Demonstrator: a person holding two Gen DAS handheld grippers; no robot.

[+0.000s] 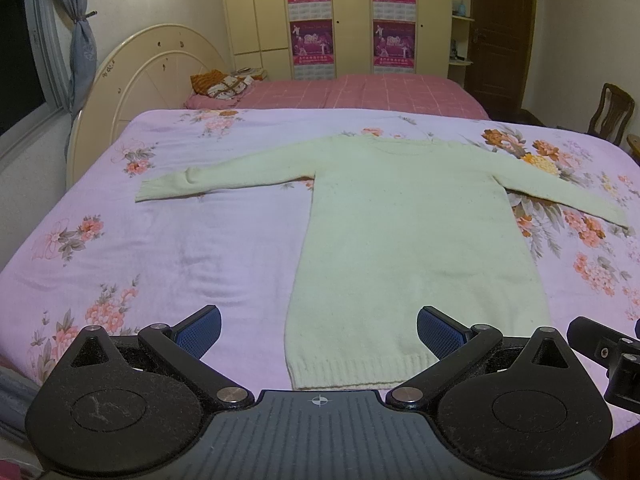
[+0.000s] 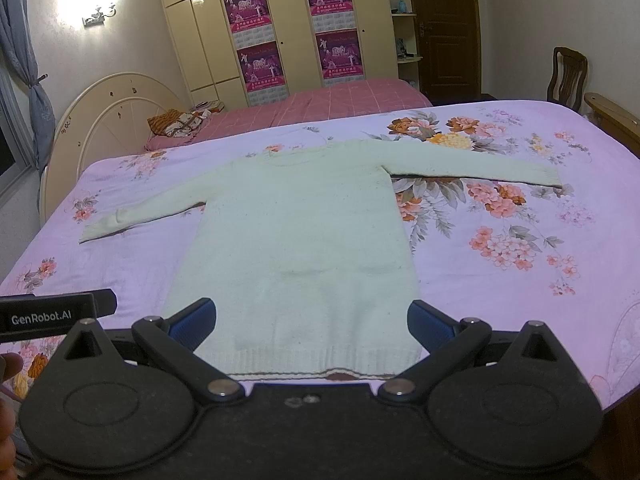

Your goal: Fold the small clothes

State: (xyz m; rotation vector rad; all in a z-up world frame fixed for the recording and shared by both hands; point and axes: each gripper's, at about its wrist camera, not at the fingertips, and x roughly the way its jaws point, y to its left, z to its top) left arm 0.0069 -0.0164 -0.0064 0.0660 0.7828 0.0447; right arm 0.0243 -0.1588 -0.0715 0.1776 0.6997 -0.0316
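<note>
Floral bed (image 1: pixel 160 240): sweater (image 1: pixel 400 240) beyond both grippers' spread fingers (image 1: pixel 200 330).

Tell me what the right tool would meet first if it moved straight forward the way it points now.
Probably the sweater: its ribbed hem lies right between the open fingers of the right tool, flat on the bed. The height above the cloth is unclear.

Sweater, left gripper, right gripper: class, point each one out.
sweater (image 1: pixel 404 216), left wrist view, middle of body.
left gripper (image 1: pixel 319 330), left wrist view, between open fingertips.
right gripper (image 2: pixel 312 320), right wrist view, between open fingertips.
</note>
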